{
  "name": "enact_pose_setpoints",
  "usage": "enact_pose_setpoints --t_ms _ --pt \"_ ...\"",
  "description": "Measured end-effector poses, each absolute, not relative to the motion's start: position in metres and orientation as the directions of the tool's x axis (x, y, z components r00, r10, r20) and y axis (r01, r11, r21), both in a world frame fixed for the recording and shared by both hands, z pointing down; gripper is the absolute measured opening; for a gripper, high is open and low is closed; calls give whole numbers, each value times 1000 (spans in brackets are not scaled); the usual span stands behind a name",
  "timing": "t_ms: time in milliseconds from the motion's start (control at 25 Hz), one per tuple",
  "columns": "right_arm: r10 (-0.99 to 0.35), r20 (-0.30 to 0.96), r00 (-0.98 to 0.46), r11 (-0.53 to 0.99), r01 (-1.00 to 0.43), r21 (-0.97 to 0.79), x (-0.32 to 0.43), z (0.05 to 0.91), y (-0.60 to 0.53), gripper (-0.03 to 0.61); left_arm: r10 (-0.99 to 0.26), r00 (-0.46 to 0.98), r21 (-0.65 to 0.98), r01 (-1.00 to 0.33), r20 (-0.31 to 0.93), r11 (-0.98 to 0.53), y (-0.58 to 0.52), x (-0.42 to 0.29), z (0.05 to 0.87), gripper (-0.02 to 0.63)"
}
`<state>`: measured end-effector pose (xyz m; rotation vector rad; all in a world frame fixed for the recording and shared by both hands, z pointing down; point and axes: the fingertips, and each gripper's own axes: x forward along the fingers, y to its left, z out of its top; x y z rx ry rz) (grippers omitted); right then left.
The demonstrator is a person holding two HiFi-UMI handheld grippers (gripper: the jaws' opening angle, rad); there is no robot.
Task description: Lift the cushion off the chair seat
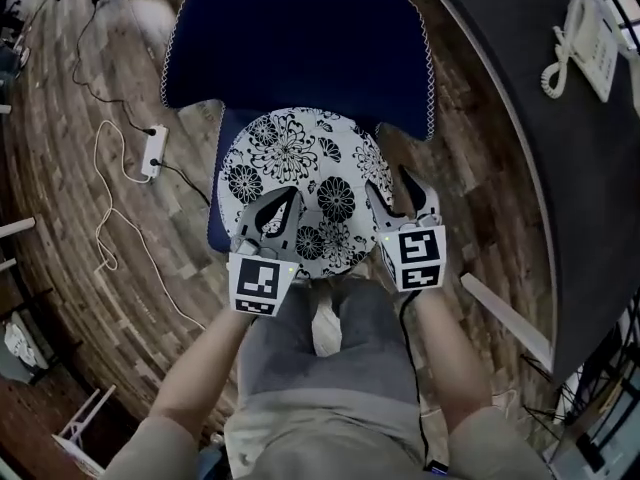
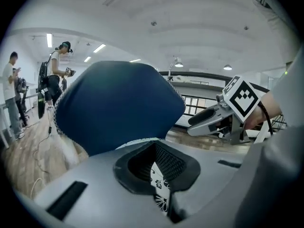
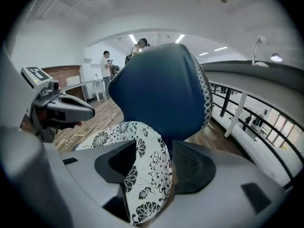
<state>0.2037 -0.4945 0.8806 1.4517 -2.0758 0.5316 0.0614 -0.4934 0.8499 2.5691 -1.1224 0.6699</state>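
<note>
A round white cushion (image 1: 300, 173) with black flowers lies on the seat of a blue chair (image 1: 300, 53), in front of its backrest. My left gripper (image 1: 280, 208) is at the cushion's near-left rim. In the left gripper view its jaws stand narrow, with a thin strip of the cushion (image 2: 160, 186) pinched between them. My right gripper (image 1: 405, 196) is at the near-right rim. Its jaws stand wide, and the curled-up edge of the cushion (image 3: 118, 132) rises between the pads (image 3: 192, 167), with a sliver of gap on the right side.
A white power strip (image 1: 153, 151) and loose cables lie on the wood floor to the left. A dark curved desk (image 1: 580, 168) with a white telephone (image 1: 585, 38) runs along the right. My knees are just below the seat. People (image 2: 57, 75) stand far off.
</note>
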Motion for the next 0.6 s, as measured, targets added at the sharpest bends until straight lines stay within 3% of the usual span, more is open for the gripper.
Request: enact_pose_setpoints --t_ms 480,600 --pt "-639 743 -199 219 -973 -71 234 1027 -471 239 -527 629 94 -688 571 -719 -472 93 979 3" --pt "-614 757 -225 156 -974 -163 235 1046 -464 244 -506 619 111 -691 600 -715 -463 97 1002 3"
